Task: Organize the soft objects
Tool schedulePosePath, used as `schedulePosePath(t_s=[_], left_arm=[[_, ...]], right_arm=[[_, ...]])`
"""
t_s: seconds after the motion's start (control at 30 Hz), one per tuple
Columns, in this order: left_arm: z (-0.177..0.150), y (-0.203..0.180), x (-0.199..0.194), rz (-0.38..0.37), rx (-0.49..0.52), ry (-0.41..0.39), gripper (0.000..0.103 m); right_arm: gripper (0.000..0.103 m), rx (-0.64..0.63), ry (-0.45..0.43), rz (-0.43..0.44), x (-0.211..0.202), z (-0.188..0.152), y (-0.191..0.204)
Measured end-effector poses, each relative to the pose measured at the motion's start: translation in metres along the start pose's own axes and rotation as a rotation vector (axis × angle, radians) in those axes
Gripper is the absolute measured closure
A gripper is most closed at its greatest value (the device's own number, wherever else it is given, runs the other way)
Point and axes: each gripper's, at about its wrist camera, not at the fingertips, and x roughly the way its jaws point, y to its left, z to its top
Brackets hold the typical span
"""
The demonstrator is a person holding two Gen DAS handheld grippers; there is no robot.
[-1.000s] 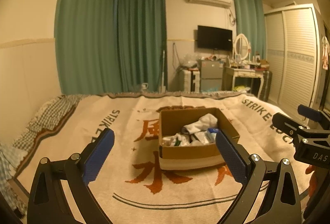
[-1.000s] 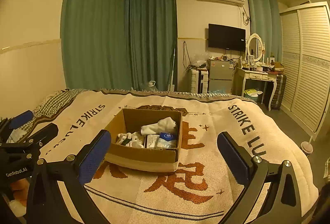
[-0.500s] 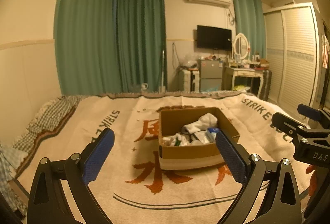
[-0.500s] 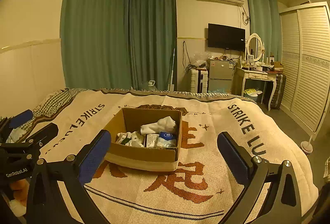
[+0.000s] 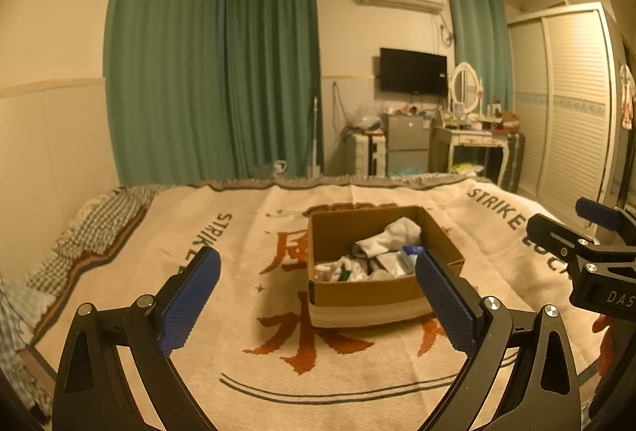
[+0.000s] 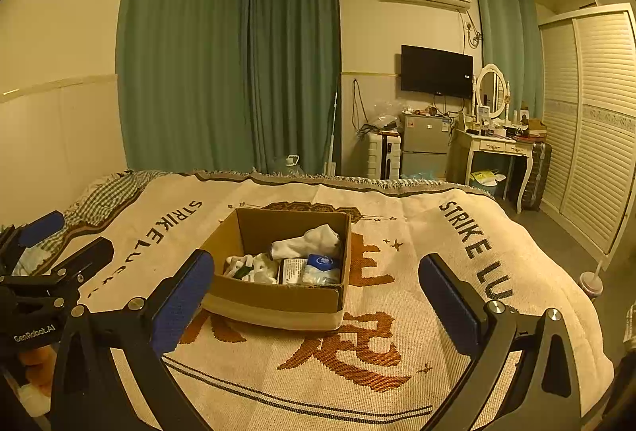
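An open cardboard box (image 5: 373,296) (image 6: 278,302) sits in the middle of a cream blanket (image 5: 238,312) (image 6: 397,331) on the bed. Inside lie a white sock (image 5: 391,234) (image 6: 308,242), more white soft items (image 6: 254,268) and a packet with a blue label (image 6: 324,266). My left gripper (image 5: 316,294) is open and empty, held above the blanket just short of the box. My right gripper (image 6: 316,296) is open and empty, also in front of the box. Each gripper shows at the edge of the other's view.
Green curtains (image 6: 238,73) hang behind the bed. A dressing table (image 6: 497,149), small fridge (image 6: 423,145) and wall TV (image 6: 437,71) stand beyond the foot. Louvred wardrobe doors (image 6: 596,121) line the right wall. A checked cloth (image 5: 103,220) lies at the blanket's left edge.
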Motion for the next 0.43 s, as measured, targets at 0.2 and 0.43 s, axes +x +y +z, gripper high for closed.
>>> schedulePosePath(t_s=[0.2,0.43], left_arm=[[0.0000,0.0000,0.0000,0.000,0.000,0.001,0.003],[0.0010,0.0011,0.0013,0.001,0.005,0.004,0.003]], right_arm=[[0.000,0.009,0.002,0.001,0.0010,0.0010,-0.0011],[0.000,0.010,0.004,0.000,0.0018,0.0008,-0.0017]])
